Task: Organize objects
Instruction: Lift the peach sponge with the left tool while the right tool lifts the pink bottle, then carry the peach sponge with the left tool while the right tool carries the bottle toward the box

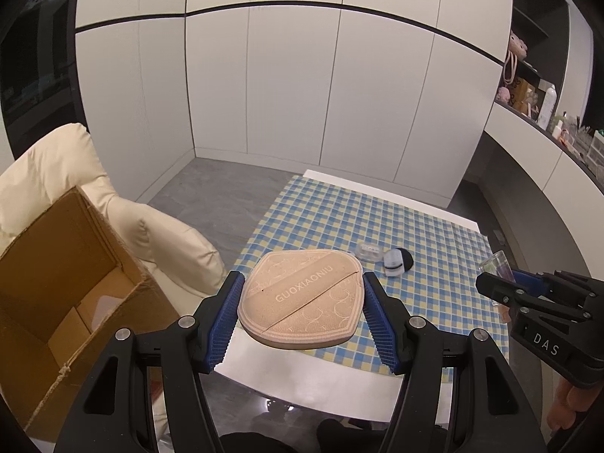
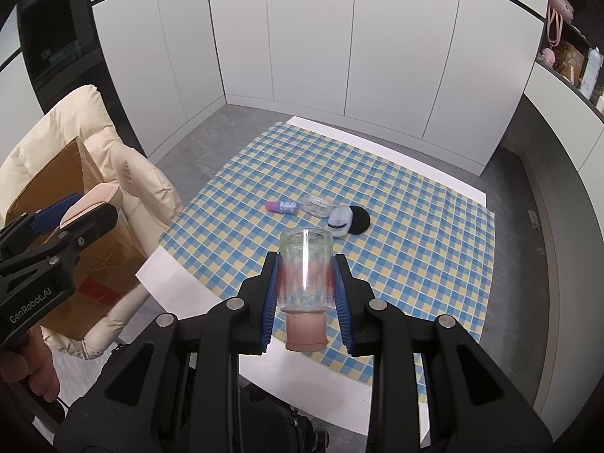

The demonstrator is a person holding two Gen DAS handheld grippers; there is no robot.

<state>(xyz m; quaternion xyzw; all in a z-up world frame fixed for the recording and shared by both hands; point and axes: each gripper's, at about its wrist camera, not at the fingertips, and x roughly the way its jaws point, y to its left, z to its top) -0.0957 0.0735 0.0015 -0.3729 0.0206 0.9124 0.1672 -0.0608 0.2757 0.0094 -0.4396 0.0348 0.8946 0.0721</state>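
I am looking down over a white tabletop (image 2: 181,287) that is wearing a blue and yellow checked cloth (image 2: 396,204), with white cabinet doors (image 1: 294,87) closing the room behind it and grey floor (image 1: 211,185) lying between the two. My left hand-held gripper (image 1: 302,311) is clamping a beige powder puff (image 1: 300,298) by its two side edges, holding it flat above the near edge of the tabletop; my right hand-held gripper (image 2: 305,294) is squeezing a clear glass bottle (image 2: 305,268) at its narrowest, pink cap (image 2: 305,334) pointing back toward me. Still lying mid-cloth, close together, are a small purple tube (image 2: 281,206), a clear plastic case (image 2: 317,205), and a white item (image 2: 339,221) touching a black round pad (image 2: 358,219). To the left, an open cardboard box (image 1: 75,264) is sitting on a cream armchair (image 1: 49,158) just beside the tabletop, its mouth facing up. The far and right parts of the cloth are lying bare, giving me room. A shelf (image 1: 536,87) at the right is getting cut off by the lens rim, its contents too small to name, and most of the box's floor is staying hidden behind its near wall.
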